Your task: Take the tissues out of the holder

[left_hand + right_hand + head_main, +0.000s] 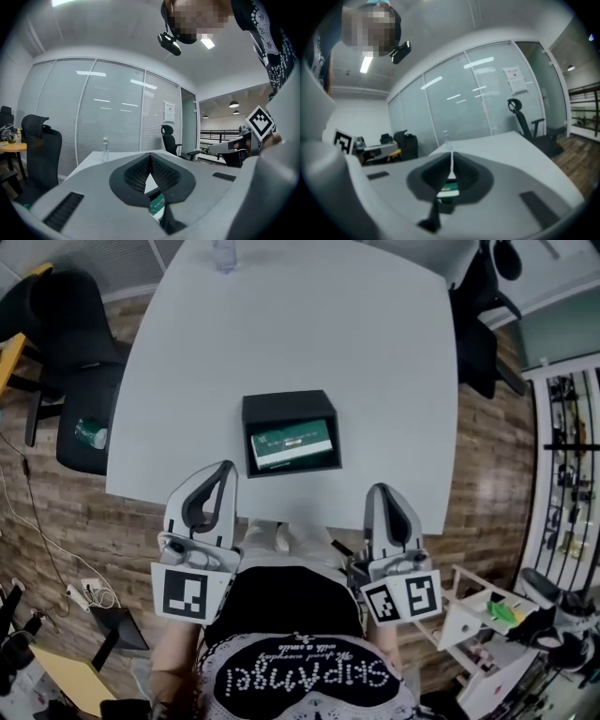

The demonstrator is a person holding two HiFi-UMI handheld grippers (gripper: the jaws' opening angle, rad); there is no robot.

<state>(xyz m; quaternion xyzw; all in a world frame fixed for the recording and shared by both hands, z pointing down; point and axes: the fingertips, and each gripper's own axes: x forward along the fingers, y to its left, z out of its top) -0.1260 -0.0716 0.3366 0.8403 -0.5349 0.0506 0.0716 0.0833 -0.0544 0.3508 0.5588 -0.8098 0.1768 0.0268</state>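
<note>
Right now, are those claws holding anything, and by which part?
Nothing: left gripper and right gripper are both shut and empty, short of the tissues in the holder.

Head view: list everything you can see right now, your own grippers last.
table: one, pale grey, centre
holder: one, black, near middle of table
tissues: one pack, green and white, inside holder
bottle: one, clear, table's far edge
chairs: two, black, left and far right of table
left gripper: one, grey, shut, empty, over table's near edge
right gripper: one, grey, shut, empty, over table's near edge
</note>
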